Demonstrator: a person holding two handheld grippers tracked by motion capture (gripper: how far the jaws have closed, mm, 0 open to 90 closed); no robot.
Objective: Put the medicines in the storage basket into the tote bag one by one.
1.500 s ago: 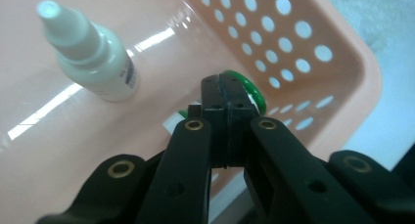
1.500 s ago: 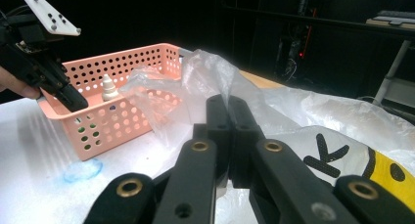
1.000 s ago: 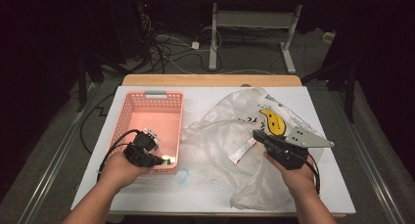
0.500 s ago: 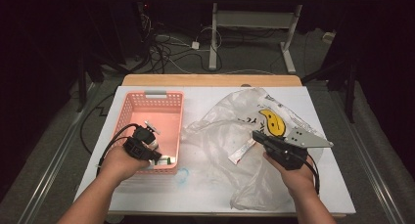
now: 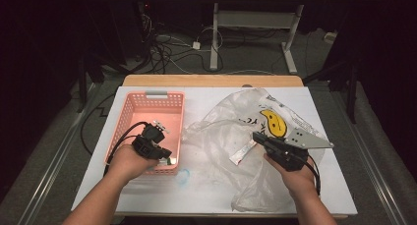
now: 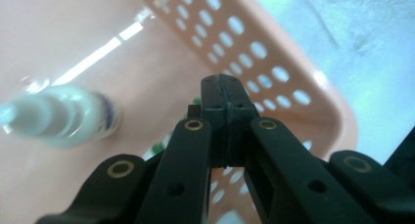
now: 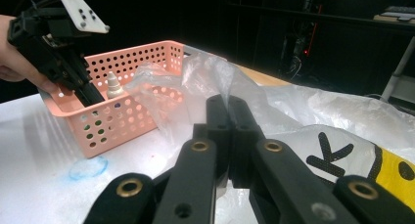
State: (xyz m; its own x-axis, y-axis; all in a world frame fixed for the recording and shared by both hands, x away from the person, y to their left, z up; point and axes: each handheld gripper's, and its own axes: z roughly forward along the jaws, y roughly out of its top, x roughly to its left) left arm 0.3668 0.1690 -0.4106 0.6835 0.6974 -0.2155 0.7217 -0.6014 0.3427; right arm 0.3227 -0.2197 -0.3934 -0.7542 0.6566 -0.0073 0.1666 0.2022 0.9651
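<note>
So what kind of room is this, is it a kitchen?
Probably not a kitchen; it looks like a lab or workshop. A white-topped work table stands in a dark room, tangled black cables lie on the grey floor behind it, and a second metal-legged desk stands beyond.

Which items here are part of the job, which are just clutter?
In play: pink basket, white bottle inside it, clear plastic bag, left hand-held gripper, right hand-held gripper.
Lying about: small white packet, blue smudge on the table.
</note>
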